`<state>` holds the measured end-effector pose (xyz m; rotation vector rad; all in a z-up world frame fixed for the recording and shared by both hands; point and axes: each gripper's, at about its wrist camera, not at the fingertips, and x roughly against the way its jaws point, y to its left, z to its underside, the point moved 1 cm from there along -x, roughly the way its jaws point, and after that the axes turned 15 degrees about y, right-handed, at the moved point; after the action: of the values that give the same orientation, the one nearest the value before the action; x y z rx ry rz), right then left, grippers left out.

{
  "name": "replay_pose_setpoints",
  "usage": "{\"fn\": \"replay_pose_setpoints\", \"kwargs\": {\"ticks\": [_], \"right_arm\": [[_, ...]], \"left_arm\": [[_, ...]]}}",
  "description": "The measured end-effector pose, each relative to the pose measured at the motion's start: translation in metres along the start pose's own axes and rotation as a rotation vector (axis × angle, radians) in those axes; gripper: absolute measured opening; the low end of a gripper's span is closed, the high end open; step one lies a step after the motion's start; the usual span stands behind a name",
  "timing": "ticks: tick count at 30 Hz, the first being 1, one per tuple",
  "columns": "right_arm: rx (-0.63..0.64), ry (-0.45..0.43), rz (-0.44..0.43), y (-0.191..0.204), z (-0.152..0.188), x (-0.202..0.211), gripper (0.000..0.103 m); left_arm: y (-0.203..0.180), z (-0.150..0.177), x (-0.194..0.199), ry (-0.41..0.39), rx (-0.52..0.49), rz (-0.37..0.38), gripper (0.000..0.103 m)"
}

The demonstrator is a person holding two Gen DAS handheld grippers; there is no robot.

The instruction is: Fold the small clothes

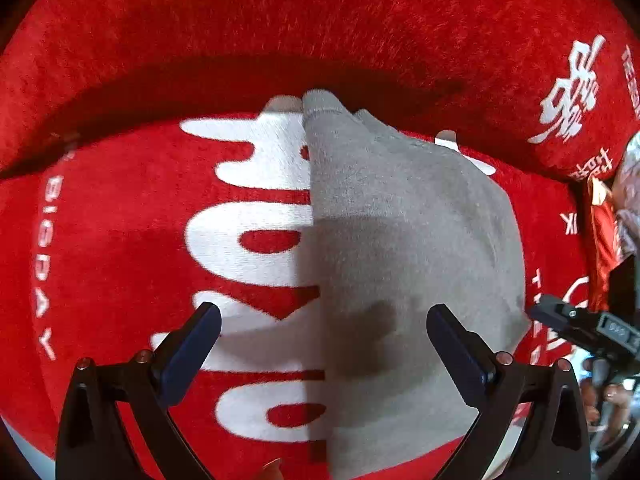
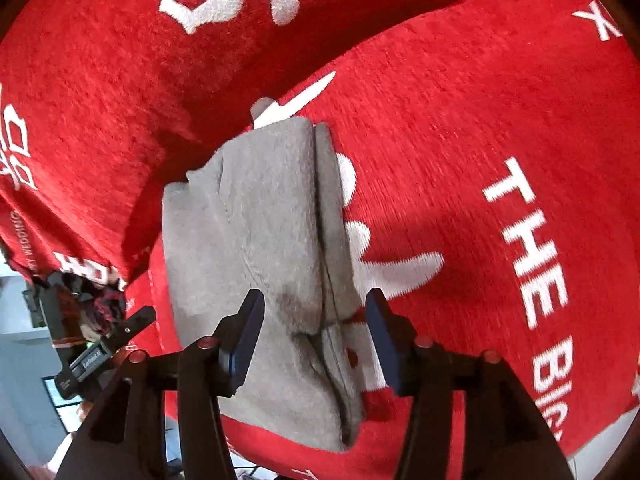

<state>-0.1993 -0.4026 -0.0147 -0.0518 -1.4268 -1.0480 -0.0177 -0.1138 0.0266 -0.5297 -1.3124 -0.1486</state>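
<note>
Fingers: your left gripper (image 1: 323, 320) and right gripper (image 2: 315, 304) are both spread, holding nothing.
Garment: the grey cloth (image 2: 256, 248) lies directly ahead of your right fingers, long axis running away from you (red cushion (image 2: 460, 160) underneath).

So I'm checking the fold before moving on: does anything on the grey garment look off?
Yes: the grey garment has a dark smudge near its front end, and its folded edges don't line up.

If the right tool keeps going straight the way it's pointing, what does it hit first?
Most likely the grey cloth: its folded edge lies between the right tool's open fingers, on the red cushion. Depth is hard to judge.
</note>
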Motion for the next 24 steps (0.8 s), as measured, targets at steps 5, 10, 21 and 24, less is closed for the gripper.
{"fn": "replay_pose_setpoints", "kwargs": {"ticks": [5, 10, 21, 24], "right_arm": [[-0.003, 0.068, -0.08, -0.017, -0.019, -0.019, 0.058], [0.024, 0.109, -0.173, -0.027, -0.029, -0.031, 0.058], [0.107, 0.161, -0.264, 0.011, -0.046, -0.066, 0.058], [0.072, 0.151, -0.267, 0.013, -0.04, -0.066, 0.034]], "left_arm": [[0.012, -0.019, -0.036, 0.12, 0.042, 0.1, 0.103], [0.012, -0.024, -0.054, 0.181, 0.049, 0.233, 0.103], [-0.042, -0.035, -0.065, 0.179, -0.088, 0.189, 0.095], [-0.045, -0.031, -0.057, 0.131, -0.085, 0.167, 0.066]]}}
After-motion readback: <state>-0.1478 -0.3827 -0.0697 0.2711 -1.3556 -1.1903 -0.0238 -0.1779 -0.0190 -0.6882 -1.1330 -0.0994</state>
